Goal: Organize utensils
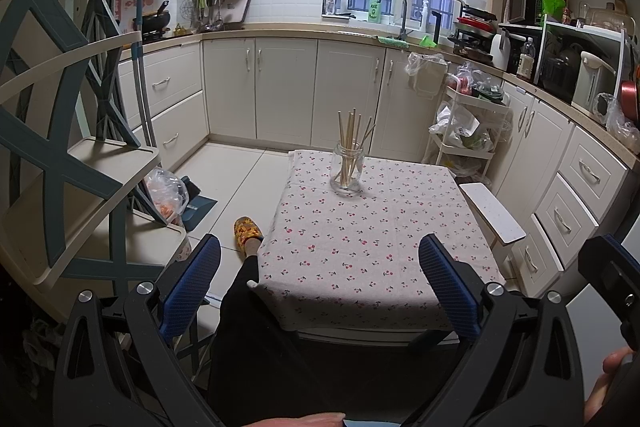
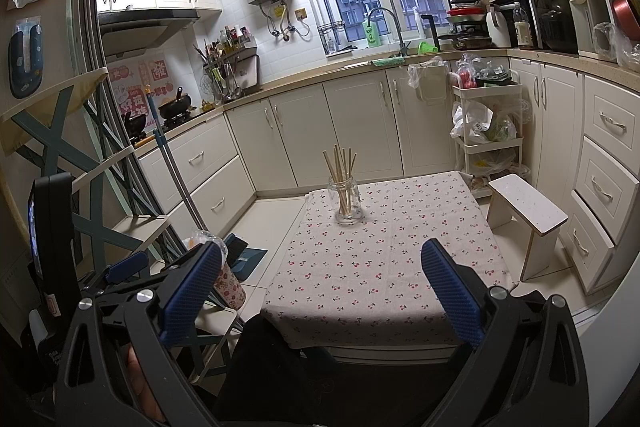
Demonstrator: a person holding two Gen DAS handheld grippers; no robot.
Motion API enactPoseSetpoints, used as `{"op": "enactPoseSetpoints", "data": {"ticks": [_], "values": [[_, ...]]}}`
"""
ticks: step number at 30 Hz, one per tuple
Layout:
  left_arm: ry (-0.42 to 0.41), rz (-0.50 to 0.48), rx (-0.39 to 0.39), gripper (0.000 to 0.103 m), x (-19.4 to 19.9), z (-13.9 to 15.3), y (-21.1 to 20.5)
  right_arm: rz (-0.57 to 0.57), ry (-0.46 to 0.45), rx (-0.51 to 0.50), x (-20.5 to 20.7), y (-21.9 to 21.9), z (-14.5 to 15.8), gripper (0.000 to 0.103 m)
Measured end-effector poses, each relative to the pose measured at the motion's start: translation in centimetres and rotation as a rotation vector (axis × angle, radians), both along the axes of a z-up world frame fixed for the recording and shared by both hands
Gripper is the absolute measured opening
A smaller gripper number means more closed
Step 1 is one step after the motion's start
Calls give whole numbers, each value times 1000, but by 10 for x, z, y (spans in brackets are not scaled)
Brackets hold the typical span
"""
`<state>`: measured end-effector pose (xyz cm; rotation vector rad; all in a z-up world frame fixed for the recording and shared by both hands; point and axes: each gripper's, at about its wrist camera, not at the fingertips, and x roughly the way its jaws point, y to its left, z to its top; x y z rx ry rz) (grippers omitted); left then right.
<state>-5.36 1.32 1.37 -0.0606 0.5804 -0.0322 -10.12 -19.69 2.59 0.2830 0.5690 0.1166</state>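
Note:
A clear glass jar [image 1: 347, 169] stands upright at the far end of a small table with a cherry-print cloth [image 1: 372, 251]. Several wooden chopsticks [image 1: 351, 135] stand in it. The jar [image 2: 347, 203] and chopsticks [image 2: 342, 167] also show in the right wrist view, on the same table [image 2: 384, 267]. My left gripper [image 1: 320, 283] is open and empty, held back over the near edge of the table. My right gripper [image 2: 320, 287] is open and empty, also near the front edge. Both are well short of the jar.
A small white stool [image 2: 528, 211] stands right of the table. A white trolley [image 2: 488, 131] with bags is behind it. A teal and cream shelf rack [image 1: 80, 155] is on the left. Cabinets line the back and right walls. My leg and slipper [image 1: 248, 233] are left of the table.

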Motion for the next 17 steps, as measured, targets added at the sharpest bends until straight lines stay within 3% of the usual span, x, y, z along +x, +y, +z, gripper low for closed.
{"op": "enactPoseSetpoints", "data": {"ticks": [6,17], "values": [[-84,9,47,95,-15,5,-13,0,-1,1,-1,0,0,96],[-34,-13,32,95,-11,3,-19,-4,-18,7,-2,4,7,96]]}}
